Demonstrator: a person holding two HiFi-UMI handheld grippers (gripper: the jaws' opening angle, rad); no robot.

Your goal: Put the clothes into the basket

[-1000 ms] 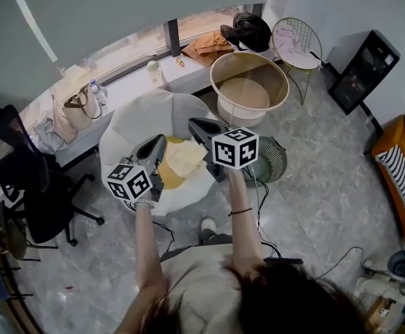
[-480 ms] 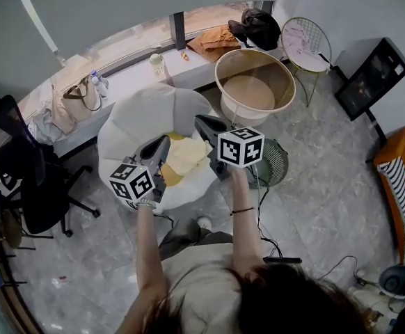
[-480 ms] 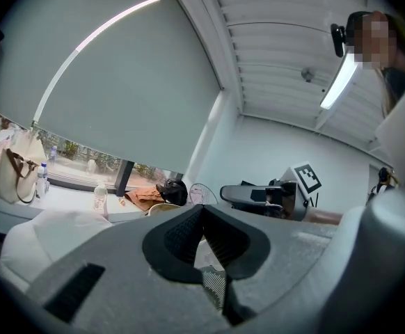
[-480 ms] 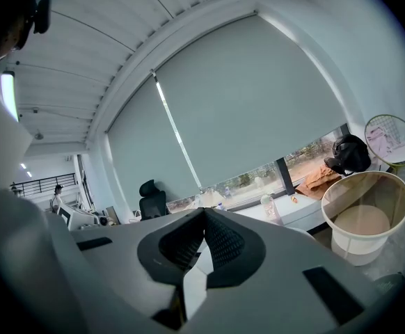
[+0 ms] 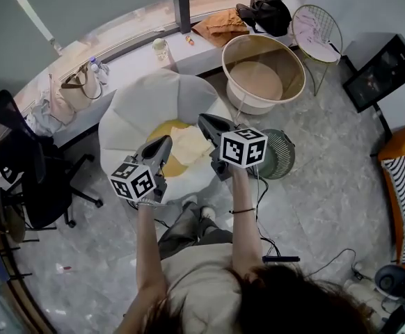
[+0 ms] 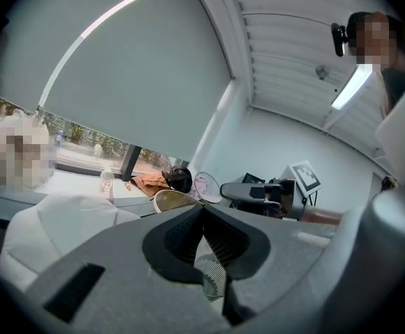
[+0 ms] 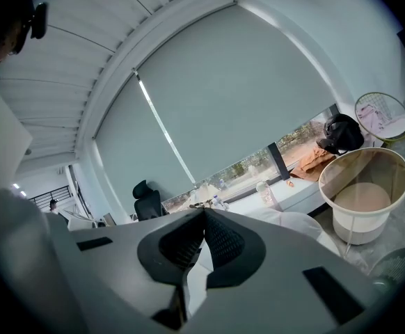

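Observation:
A cream garment [image 5: 188,145] lies on top of a yellow one [image 5: 162,130] on a white cushion seat [image 5: 136,110]. The round beige basket [image 5: 294,60] stands on the floor behind and to the right of the seat, with nothing in it. My left gripper [image 5: 165,140] hovers over the near left edge of the clothes, shut on nothing. My right gripper [image 5: 203,120] hovers at their right edge, also shut and holding nothing. In the left gripper view the jaw tips [image 6: 203,207] meet, and the basket [image 6: 175,199] shows beyond them. The right gripper view shows its tips [image 7: 204,211] together and the basket [image 7: 366,186] at right.
A round floor fan [image 5: 275,156] sits just right of the seat, under my right hand. A black office chair [image 5: 14,165] stands at the left. The window ledge [image 5: 129,68] holds a bottle and bags. A wire side table [image 5: 317,30] stands beyond the basket.
Both grippers have sunk a little toward the clothes on the seat, and the person has stepped closer. The jaws of both stay together.

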